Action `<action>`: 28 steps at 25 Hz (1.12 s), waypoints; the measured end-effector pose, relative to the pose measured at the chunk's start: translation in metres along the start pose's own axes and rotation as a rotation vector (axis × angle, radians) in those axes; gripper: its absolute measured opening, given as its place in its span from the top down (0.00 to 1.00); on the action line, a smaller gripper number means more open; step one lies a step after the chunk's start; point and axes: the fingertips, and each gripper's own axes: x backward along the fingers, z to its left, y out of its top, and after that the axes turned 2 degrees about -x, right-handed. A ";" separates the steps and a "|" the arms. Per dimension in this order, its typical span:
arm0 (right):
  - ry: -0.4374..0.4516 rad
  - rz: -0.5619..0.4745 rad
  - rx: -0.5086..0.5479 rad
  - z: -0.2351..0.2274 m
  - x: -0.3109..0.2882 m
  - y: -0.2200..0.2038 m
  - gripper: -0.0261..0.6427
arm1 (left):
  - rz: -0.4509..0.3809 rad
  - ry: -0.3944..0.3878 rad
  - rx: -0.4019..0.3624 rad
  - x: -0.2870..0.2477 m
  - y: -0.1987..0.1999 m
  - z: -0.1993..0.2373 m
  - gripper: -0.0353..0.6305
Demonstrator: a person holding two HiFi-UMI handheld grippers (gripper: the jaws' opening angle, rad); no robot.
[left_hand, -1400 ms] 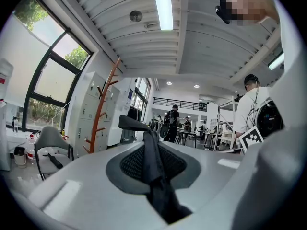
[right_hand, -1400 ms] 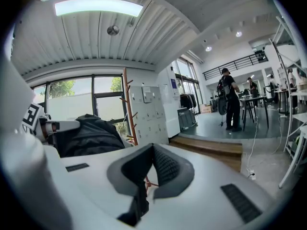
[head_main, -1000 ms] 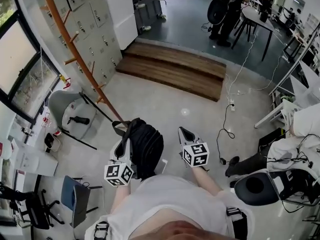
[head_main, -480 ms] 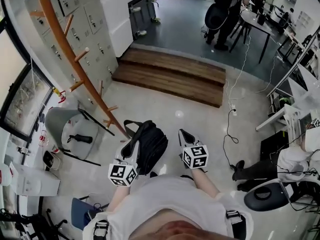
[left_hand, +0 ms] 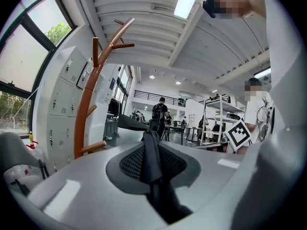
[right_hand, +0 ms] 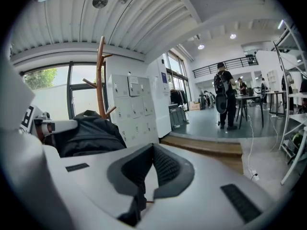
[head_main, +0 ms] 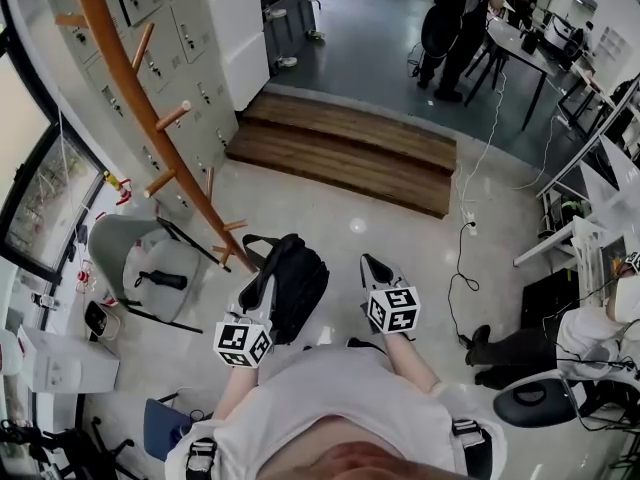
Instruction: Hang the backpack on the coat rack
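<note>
— Pale floor, grey lockers (head_main: 165, 28) along the left wall, and the black backpack (head_main: 292, 286) hangs low in front of the person, just right of the foot of the rack (head_main: 142, 98).

— What's carrying it?

— Left gripper (head_main: 262, 284). Its jaws are clamped on a black strap (left_hand: 151, 163), which runs straight up between the pads in the left gripper view.

— Is it on a peg?

— No, it's on none of them. The rack, orange-brown wood, slants up to the left with every peg bare, and the lowest pegs sit near the backpack's top.

— And the other side?

— Right gripper (head_main: 372, 266) is just right of the backpack and apart from it, jaws pressed together with nothing between them. Its own view has the backpack at the left, the rack's pole rising behind.

— And round about?

— Grey chair (head_main: 140, 253) left of the rack's foot, wooden step (head_main: 350, 153) beyond, white cable (head_main: 462, 238) trailing over the floor at right, and a figure in black (head_main: 455, 13) standing far back.
</note>
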 end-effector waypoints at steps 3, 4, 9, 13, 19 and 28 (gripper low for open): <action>0.021 0.008 -0.012 -0.004 0.000 0.000 0.95 | 0.008 0.033 0.006 0.002 -0.003 -0.002 0.85; 0.029 0.009 -0.012 -0.006 0.001 0.001 0.95 | 0.010 0.043 0.006 0.002 -0.003 -0.004 0.85; 0.054 -0.007 -0.001 -0.016 -0.001 0.013 0.95 | 0.006 0.078 0.002 -0.006 -0.001 -0.009 0.85; 0.085 -0.019 -0.003 -0.014 -0.002 0.015 0.95 | 0.011 0.093 0.011 -0.006 -0.005 -0.009 0.85; 0.106 -0.019 0.001 -0.020 -0.006 0.016 0.95 | -0.001 0.107 -0.003 -0.015 -0.001 -0.009 0.85; 0.106 -0.024 -0.001 -0.031 -0.007 0.019 0.95 | 0.038 0.155 -0.002 -0.037 0.000 0.021 0.85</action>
